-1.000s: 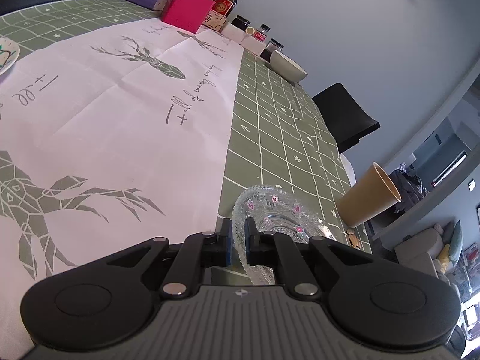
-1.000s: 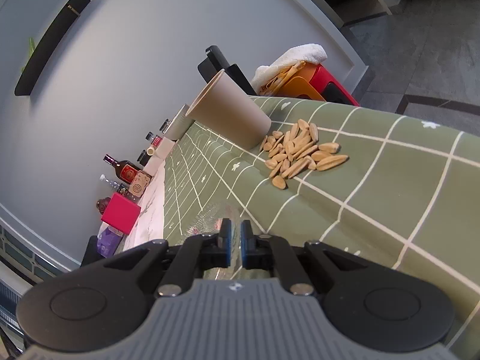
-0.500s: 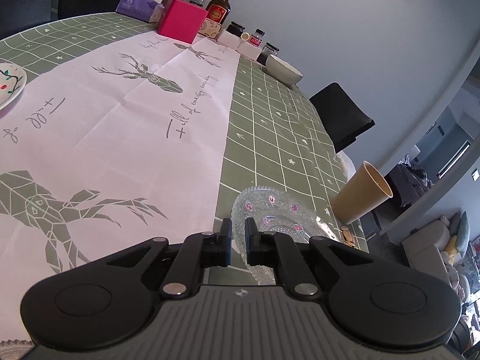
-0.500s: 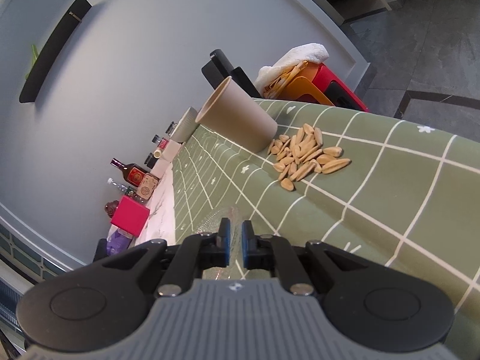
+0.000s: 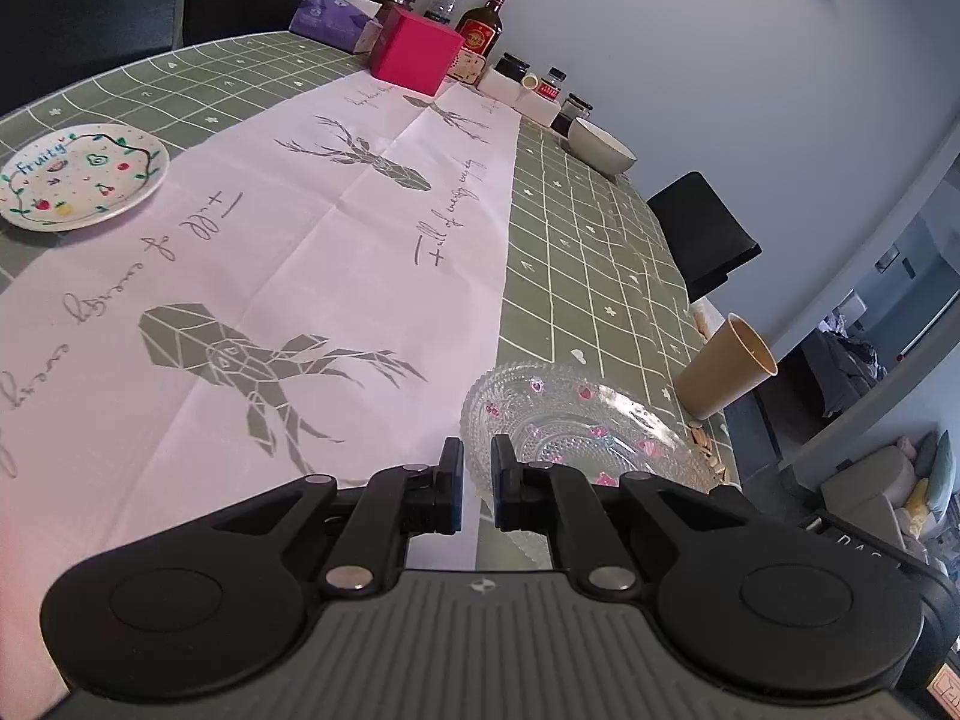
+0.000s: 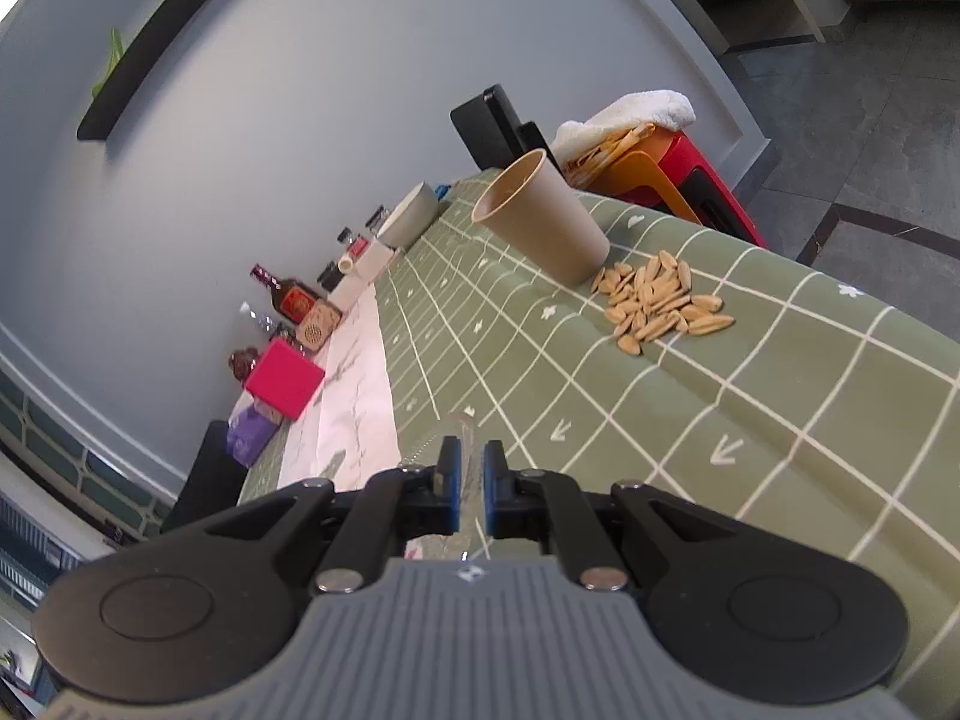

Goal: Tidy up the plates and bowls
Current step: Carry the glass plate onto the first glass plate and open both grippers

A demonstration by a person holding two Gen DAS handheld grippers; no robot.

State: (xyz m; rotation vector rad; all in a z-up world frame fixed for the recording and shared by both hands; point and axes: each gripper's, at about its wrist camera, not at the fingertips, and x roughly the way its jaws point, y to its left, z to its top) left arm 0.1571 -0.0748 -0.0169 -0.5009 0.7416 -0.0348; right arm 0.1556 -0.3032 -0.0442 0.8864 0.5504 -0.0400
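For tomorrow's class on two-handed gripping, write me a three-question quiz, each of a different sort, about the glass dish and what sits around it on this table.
1. True or false: both the left gripper and the right gripper are shut on the rim of the patterned glass dish.
2. Which lies next to the tan paper cup? A) pile of seeds B) spoon C) napkin
3. Fill in: the word painted on the white plate is ____.

Key: 1 true; 2 A; 3 fruity.
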